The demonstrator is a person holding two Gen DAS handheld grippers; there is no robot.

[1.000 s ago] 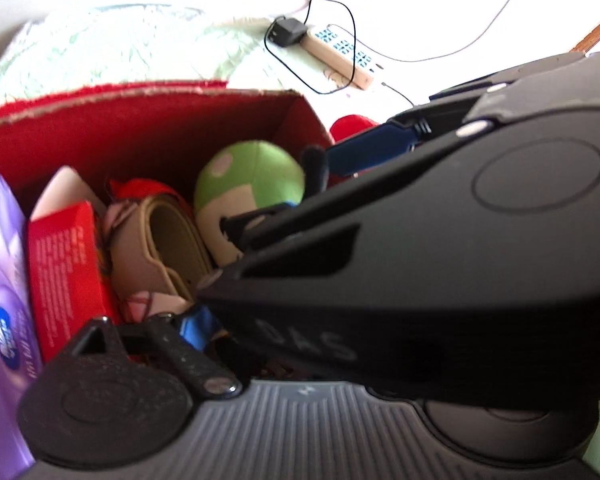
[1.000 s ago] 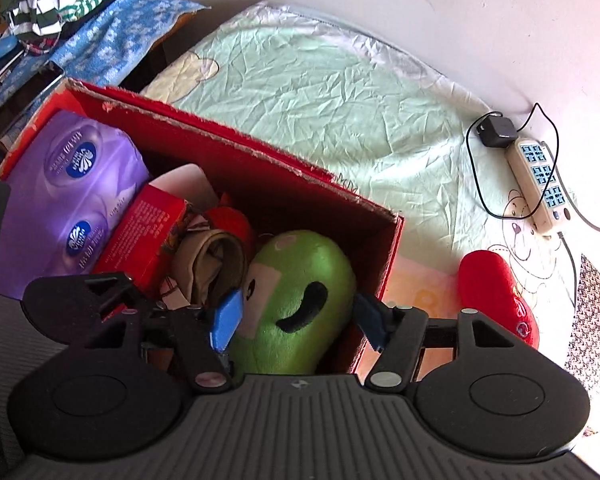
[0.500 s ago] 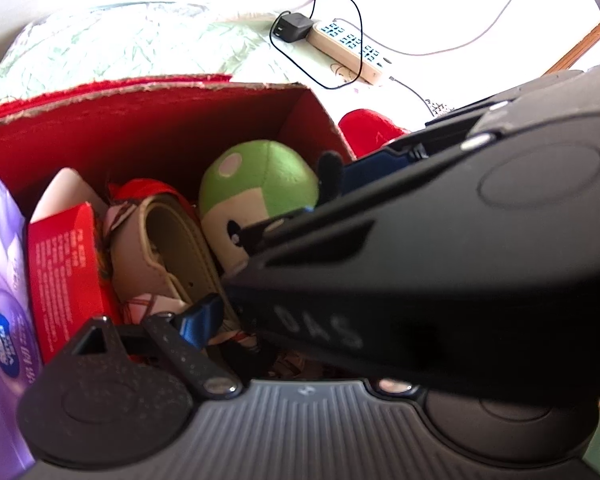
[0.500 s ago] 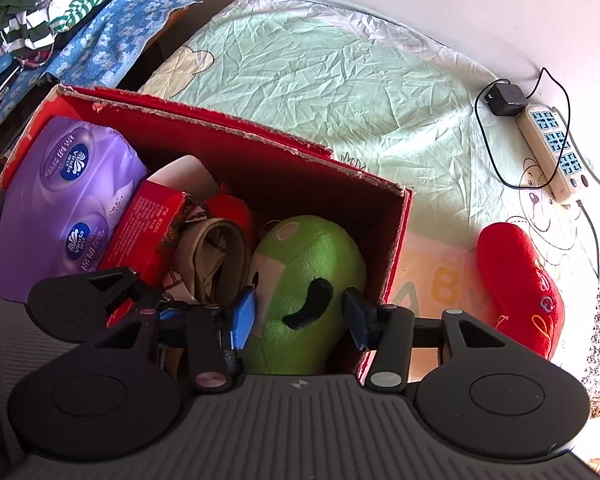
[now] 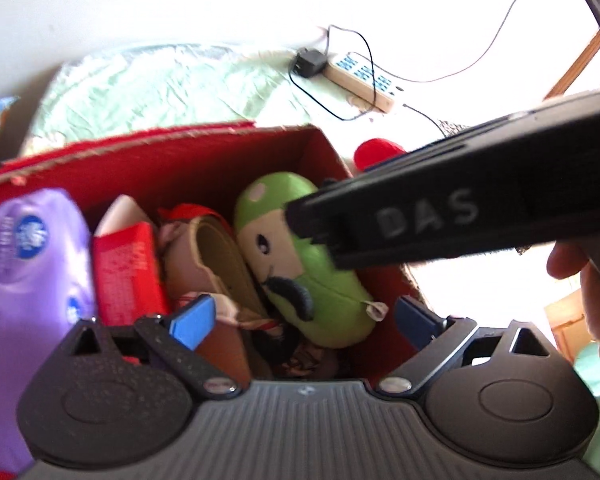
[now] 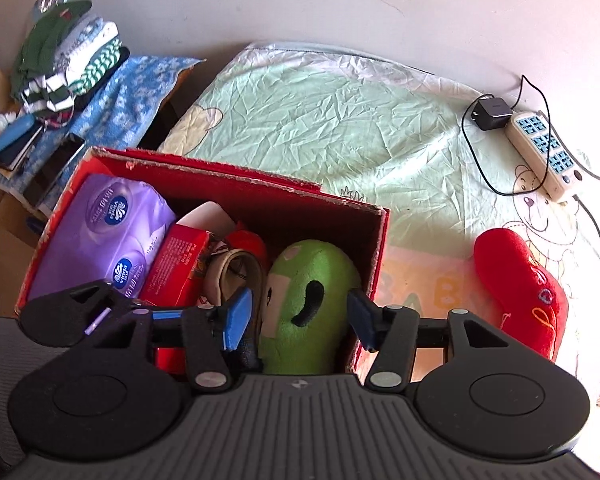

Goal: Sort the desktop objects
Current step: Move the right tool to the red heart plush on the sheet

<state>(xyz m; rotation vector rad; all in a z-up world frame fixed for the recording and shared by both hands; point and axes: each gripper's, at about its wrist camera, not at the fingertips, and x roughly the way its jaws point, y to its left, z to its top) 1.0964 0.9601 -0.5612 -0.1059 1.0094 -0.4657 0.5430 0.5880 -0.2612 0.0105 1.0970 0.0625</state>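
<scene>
A green plush toy (image 6: 312,304) with a stitched face lies inside a red cardboard box (image 6: 380,256), packed against the box's right-hand wall; its long axis runs from about 12 o'clock, where the rounded top sits, toward 6 o'clock, leaning slightly. In the right wrist view it sits directly ahead of the right gripper (image 6: 298,316), whose blue-padded jaws straddle it and are opening, with a visible gap on both sides, so nothing is gripped. The left gripper (image 5: 304,320) also hangs over the box, jaws spread wide, opening further and holding nothing; from it the toy lies at about 1 o'clock, tilted so its head points to 11 o'clock. The right gripper looks the nearer and better lined up (its body crosses the left view at 3 o'clock, partly hiding the toy). Left of the toy, at 9 o'clock, a tan shoe (image 6: 236,276) presses beside it, then a red carton (image 6: 176,268), then a purple tissue pack (image 6: 108,224). Outside the box, at 3 o'clock in the right view, a red plush (image 6: 520,292) lies on a pale green sheet (image 6: 320,120), well apart from the box and probably next to be sorted. A power strip (image 6: 544,152) lies at 2 o'clock.
</scene>
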